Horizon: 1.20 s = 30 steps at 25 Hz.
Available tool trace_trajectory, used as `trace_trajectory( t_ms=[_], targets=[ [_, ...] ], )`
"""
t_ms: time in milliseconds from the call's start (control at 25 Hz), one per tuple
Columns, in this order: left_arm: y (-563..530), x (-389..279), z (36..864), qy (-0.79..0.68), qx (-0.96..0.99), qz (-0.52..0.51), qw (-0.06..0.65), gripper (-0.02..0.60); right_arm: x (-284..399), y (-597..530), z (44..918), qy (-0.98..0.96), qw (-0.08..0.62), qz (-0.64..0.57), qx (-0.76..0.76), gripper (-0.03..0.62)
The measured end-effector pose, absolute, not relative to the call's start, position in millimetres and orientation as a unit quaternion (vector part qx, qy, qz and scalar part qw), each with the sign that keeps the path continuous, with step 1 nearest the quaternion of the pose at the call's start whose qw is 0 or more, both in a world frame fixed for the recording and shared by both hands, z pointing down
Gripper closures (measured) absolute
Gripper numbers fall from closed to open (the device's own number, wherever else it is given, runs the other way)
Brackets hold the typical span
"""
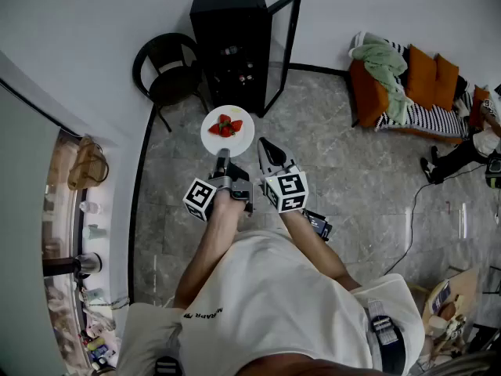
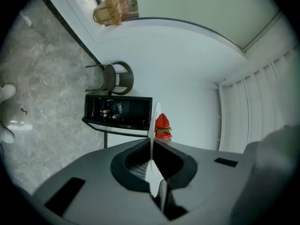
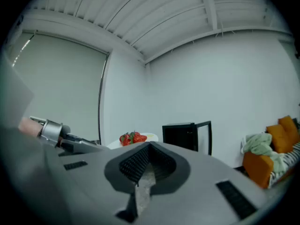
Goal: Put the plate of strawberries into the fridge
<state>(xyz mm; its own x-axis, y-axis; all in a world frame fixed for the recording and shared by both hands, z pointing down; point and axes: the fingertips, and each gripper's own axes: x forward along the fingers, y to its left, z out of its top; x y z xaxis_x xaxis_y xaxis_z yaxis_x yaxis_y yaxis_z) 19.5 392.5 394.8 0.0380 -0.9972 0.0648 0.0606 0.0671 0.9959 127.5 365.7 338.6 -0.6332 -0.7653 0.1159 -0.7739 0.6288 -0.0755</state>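
A white plate (image 1: 227, 131) carrying a few red strawberries (image 1: 225, 125) is held out level over the marble floor. My left gripper (image 1: 223, 158) is shut on the plate's near rim. In the left gripper view the plate (image 2: 151, 125) shows edge-on between the jaws of that gripper (image 2: 151, 143), with the strawberries (image 2: 162, 126) beyond. My right gripper (image 1: 267, 146) hangs just right of the plate, shut and empty; its view shows its jaws (image 3: 149, 145) meeting. The black fridge (image 1: 231, 45) stands ahead against the wall with its glass door (image 1: 283, 37) swung open to the right.
A black round chair (image 1: 167, 70) stands left of the fridge. A sofa with orange cushions (image 1: 407, 92) lines the right wall, and a seated person (image 1: 462, 155) is at the right edge. A cluttered counter with a basket (image 1: 86, 163) runs along the left.
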Motion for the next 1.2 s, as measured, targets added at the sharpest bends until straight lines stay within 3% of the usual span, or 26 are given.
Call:
trace_trajectory(
  t_ms=[640,1200],
  targets=[
    [390,1,389,-0.487,0.491,-0.485,0.535,0.571,115,368,333,-0.900,0.015,0.058,0.432,0.583],
    [393,-57,397,-0.474,0.520,-0.460,0.542,0.571,61,377,335,-0.880,0.003,0.038,0.473,0.583]
  ],
)
